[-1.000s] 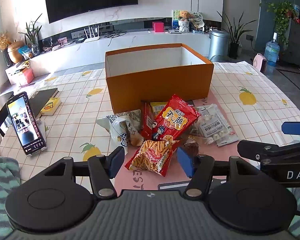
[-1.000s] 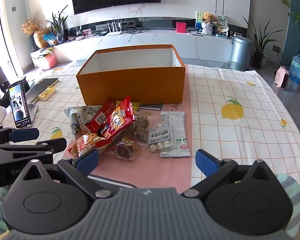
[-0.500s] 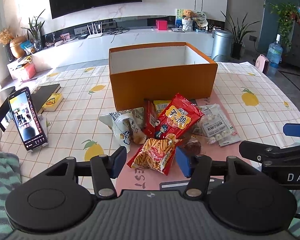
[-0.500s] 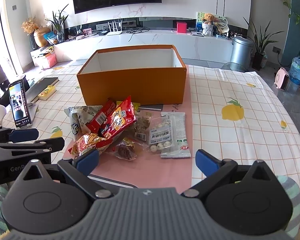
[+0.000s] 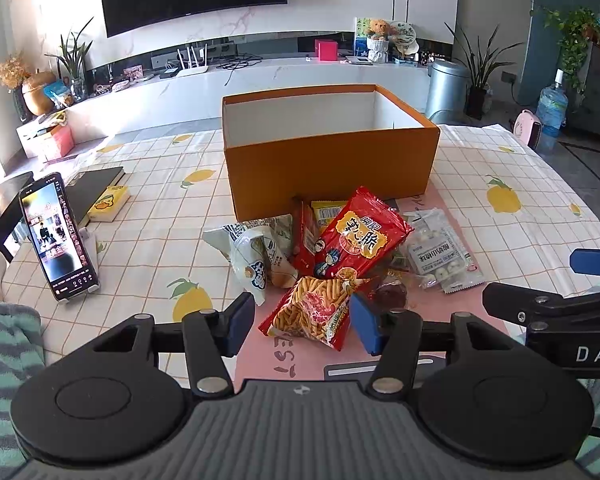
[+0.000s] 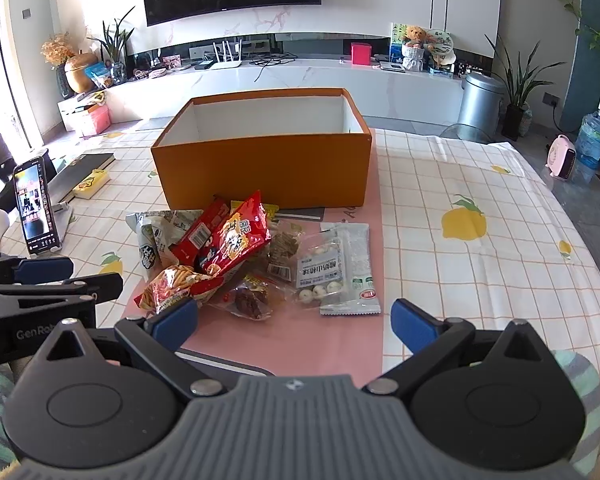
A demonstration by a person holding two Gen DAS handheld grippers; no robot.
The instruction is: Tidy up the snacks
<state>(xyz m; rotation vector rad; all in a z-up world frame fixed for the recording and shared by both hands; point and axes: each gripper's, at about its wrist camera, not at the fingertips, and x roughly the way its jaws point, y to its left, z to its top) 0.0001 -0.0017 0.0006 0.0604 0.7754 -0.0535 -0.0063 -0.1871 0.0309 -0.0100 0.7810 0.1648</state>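
An open, empty orange box [image 5: 332, 168] [image 6: 264, 172] stands mid-table. In front of it lies a pile of snacks: a red packet [image 5: 358, 240], an orange stick-snack packet [image 5: 312, 312], a white-green packet [image 5: 256, 256] and a clear packet of white balls [image 5: 440, 256]. My left gripper [image 5: 302, 322] hovers at the near side of the pile, its jaws closing. The stick-snack packet shows between the blue pads, which do not press on it. My right gripper [image 6: 295, 320] stands wide open over the pink mat [image 6: 340, 340], just short of a dark dried-fruit packet [image 6: 248, 300].
At the left, a phone [image 5: 58, 236] leans on a stand, with a black book [image 5: 96, 188] and a small yellow box [image 5: 108, 202] behind it. The lemon-print tablecloth [image 5: 500, 220] covers the table. A striped sleeve [image 5: 4, 344] lies at the near left edge.
The left gripper's blue pads have drawn a little closer together. The right gripper and the snacks have not moved.
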